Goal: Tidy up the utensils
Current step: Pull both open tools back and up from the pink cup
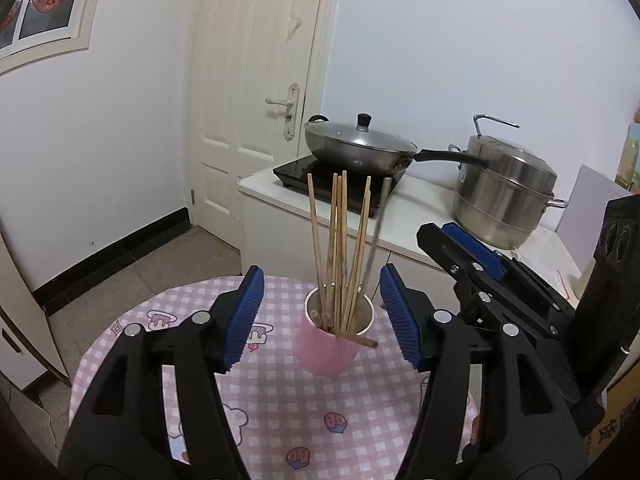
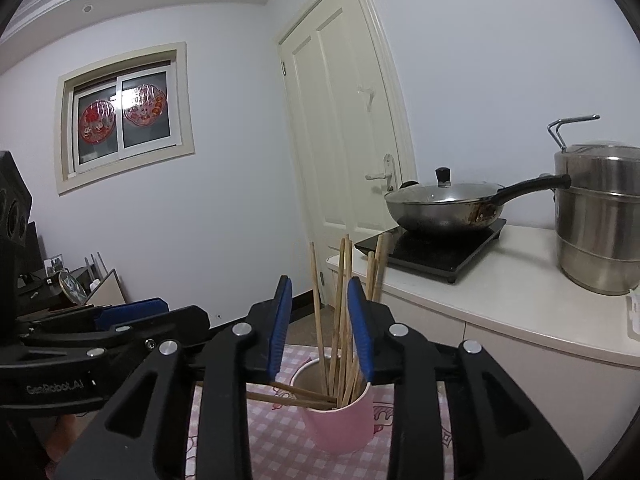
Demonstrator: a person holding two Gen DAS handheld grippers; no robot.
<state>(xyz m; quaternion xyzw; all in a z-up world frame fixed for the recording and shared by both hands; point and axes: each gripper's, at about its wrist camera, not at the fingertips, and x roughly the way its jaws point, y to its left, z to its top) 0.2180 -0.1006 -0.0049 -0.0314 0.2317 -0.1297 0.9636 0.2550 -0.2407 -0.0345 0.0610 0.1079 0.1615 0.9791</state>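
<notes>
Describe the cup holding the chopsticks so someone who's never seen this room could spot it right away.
Find the small table with the pink checked cloth, in front of the white counter. The pink cup stands on it, packed with wooden chopsticks. It is the only container on that cloth; the metal cookware sits on the counter.

Pink cup [image 1: 334, 346], tan chopsticks [image 1: 340, 248], pink-checked tablecloth [image 1: 280, 396], blue claw pads [image 1: 242, 316].

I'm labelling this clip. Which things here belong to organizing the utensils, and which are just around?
Part of the job:
- wooden chopsticks
- pink cup
- pink checked tablecloth

Just around:
- lidded steel wok
- black induction hob
- tall steel steamer pot
- cream panelled door
</notes>
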